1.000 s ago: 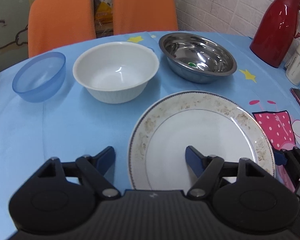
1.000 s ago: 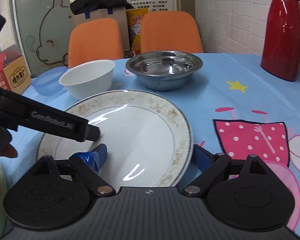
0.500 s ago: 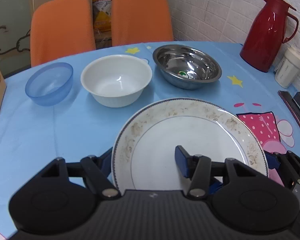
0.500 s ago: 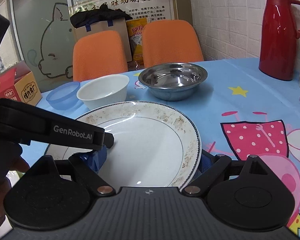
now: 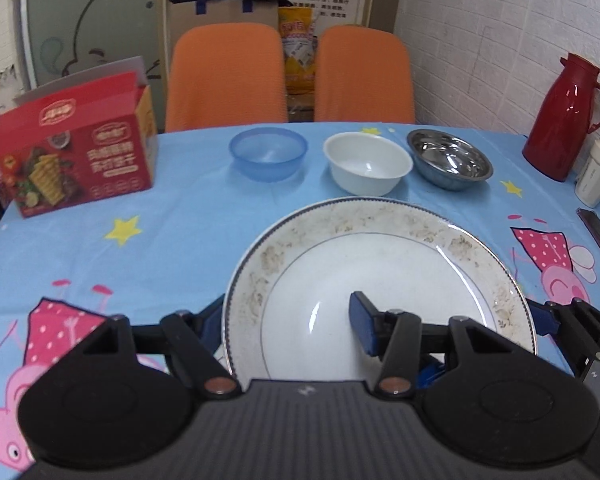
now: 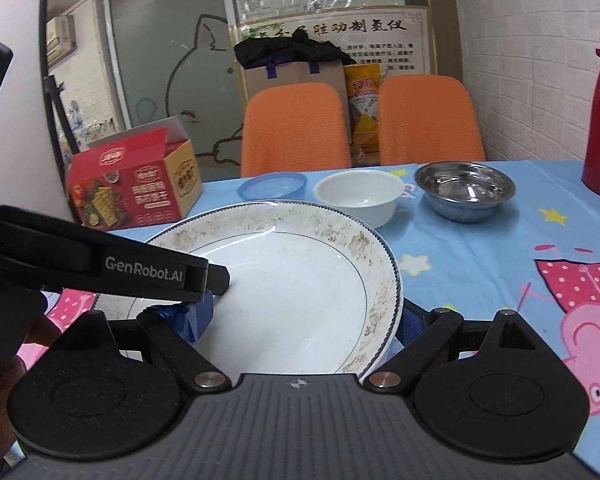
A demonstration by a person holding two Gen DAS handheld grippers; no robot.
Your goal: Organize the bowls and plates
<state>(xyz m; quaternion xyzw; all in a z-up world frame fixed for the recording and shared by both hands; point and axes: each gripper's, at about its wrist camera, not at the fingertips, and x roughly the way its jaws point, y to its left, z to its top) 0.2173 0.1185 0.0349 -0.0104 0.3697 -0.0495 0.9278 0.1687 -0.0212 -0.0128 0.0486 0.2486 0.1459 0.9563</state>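
Blue tablecloth bare left of plate rim, 3 bowls beyond

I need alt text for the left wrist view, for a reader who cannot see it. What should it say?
A large white plate with a worn gold rim is clamped at its left edge by the left tool, above a blue cartoon tablecloth. Behind it stand, left to right, a blue bowl, a white bowl and a steel bowl; a red box is far left, a red jug far right.
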